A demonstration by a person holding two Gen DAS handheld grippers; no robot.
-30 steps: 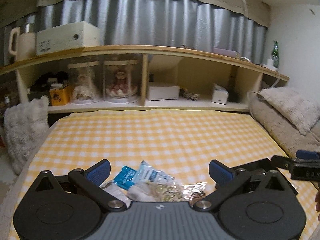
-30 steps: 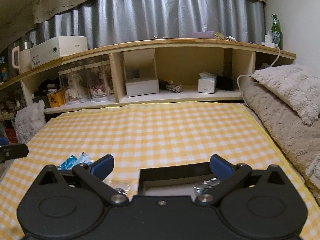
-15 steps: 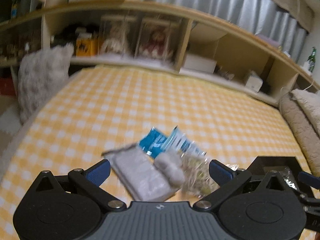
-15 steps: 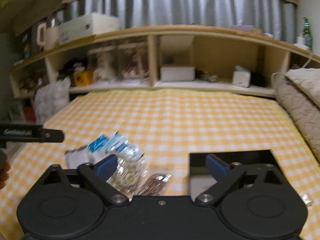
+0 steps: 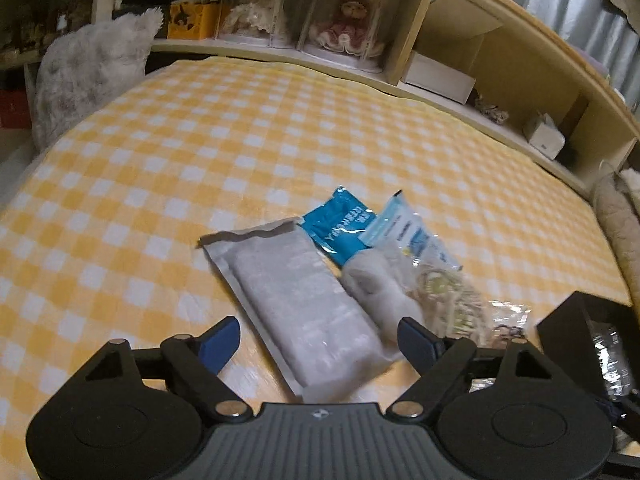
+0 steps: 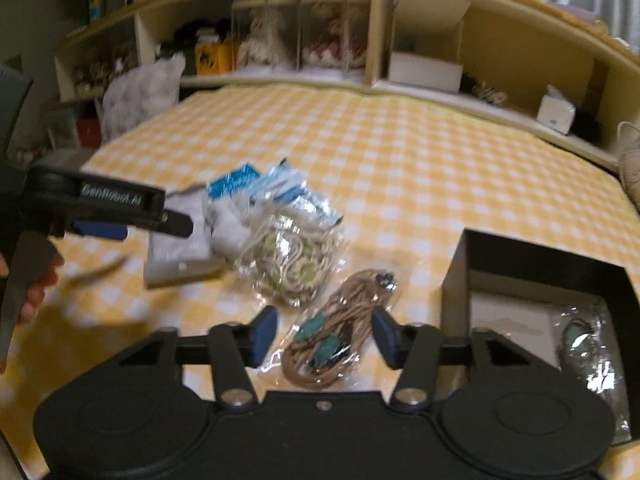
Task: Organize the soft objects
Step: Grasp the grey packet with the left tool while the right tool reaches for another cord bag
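Note:
A pile of soft packets lies on the yellow checked blanket (image 5: 240, 152). A grey-white flat pack (image 5: 304, 308) lies between the fingers of my open left gripper (image 5: 320, 340), under it. Beside it are a blue sachet (image 5: 340, 228), a pale blue-white packet (image 5: 408, 232), a white soft roll (image 5: 376, 284) and a clear bag of cord (image 5: 448, 304). My open right gripper (image 6: 324, 336) hovers over a clear bag of brown cord with teal beads (image 6: 340, 328). The cord bag (image 6: 292, 260) lies just beyond. A black box (image 6: 540, 280) at the right holds a shiny packet (image 6: 588, 344).
A wooden shelf (image 5: 440, 40) with doll cases and boxes runs along the far side of the bed. A fluffy grey cushion (image 5: 88, 68) stands at the far left. Beige bedding (image 5: 620, 216) lies at the right. My left gripper also shows in the right wrist view (image 6: 100, 208).
Both grippers have tilted down and moved in over the pile. The grey-white pack now sits between the left fingers and the brown cord bag between the right fingers.

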